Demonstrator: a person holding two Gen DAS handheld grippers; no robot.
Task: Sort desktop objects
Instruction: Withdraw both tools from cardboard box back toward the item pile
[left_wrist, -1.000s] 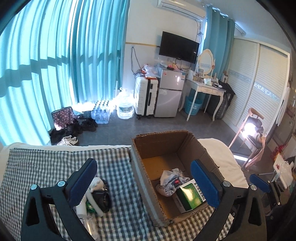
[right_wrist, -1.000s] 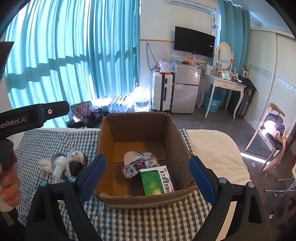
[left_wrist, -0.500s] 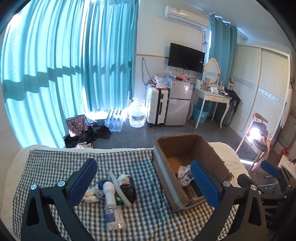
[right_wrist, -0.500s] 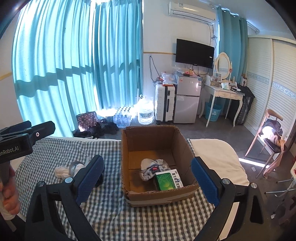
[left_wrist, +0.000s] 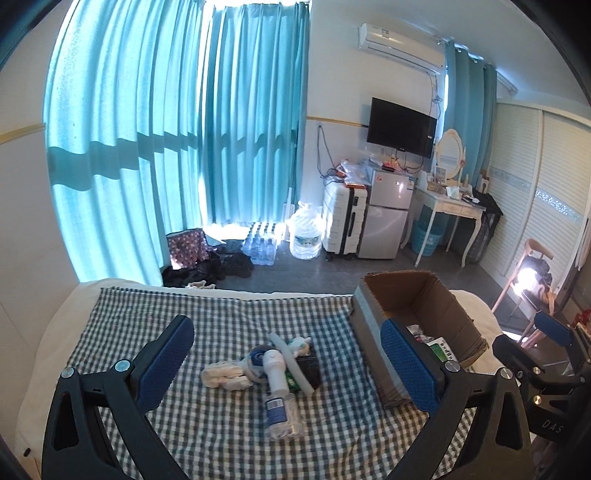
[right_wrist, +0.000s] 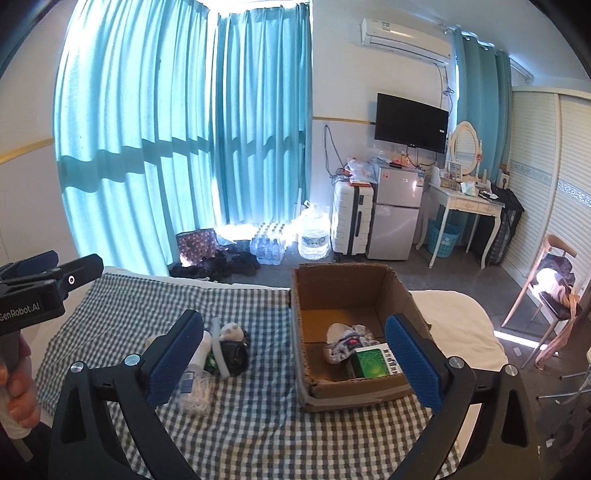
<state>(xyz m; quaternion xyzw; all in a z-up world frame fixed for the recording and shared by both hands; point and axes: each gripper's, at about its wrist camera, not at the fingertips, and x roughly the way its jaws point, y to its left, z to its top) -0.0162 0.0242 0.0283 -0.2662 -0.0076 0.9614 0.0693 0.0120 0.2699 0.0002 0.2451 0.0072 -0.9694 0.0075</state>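
both grippers empty — right gripper (right_wrist: 295, 363) jaws opening above cardboard box (right_wrist: 354, 291).

A checked cloth (left_wrist: 207, 314) covers the bed. On it, a cardboard box (right_wrist: 354, 284) stands to the right and a heap of small objects (left_wrist: 269, 363) lies to its left, well apart from it. In the heap, a plastic bottle (left_wrist: 279, 402) lies nearest the camera, a tube (left_wrist: 291, 363) slants across a pouch (left_wrist: 308, 367), and a small plush toy (right_wrist: 231, 332) sits at the far side. Inside the box, a crumpled bag (right_wrist: 345, 341) lies behind a carton (right_wrist: 375, 363), both near its front wall. Beyond the bed, against the far wall, a water jug (right_wrist: 314, 236) stands left of a suitcase (right_wrist: 351, 219), which is left of a fridge (right_wrist: 397, 212).
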